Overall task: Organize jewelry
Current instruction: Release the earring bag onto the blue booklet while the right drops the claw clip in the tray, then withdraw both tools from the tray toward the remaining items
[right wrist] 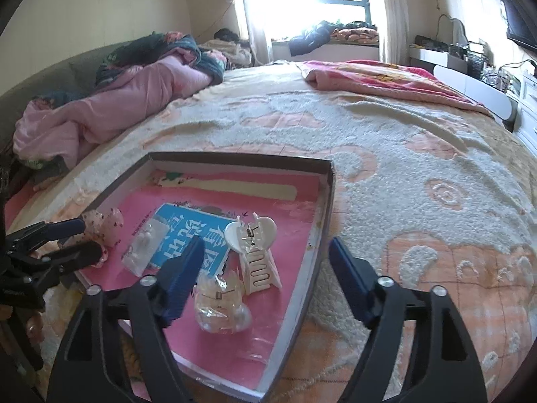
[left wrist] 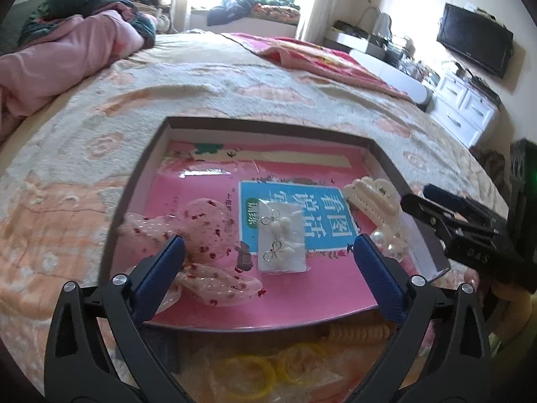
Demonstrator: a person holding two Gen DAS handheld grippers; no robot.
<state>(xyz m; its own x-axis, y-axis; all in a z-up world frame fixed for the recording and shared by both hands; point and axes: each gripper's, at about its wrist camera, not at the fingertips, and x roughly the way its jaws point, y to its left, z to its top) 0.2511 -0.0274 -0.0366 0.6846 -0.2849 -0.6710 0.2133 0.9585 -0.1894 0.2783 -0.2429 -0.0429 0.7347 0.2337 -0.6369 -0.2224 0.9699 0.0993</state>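
Evidently between placements: both the left gripper (left wrist: 268,258) and right gripper (right wrist: 266,270) gape empty over the box (right wrist: 330,194); next, fetch the yellow rings (left wrist: 248,379).

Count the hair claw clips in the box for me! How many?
2. A white claw clip lies near the box's right wall. A clear claw clip with pearls lies just in front of it, touching it. None seems hidden.
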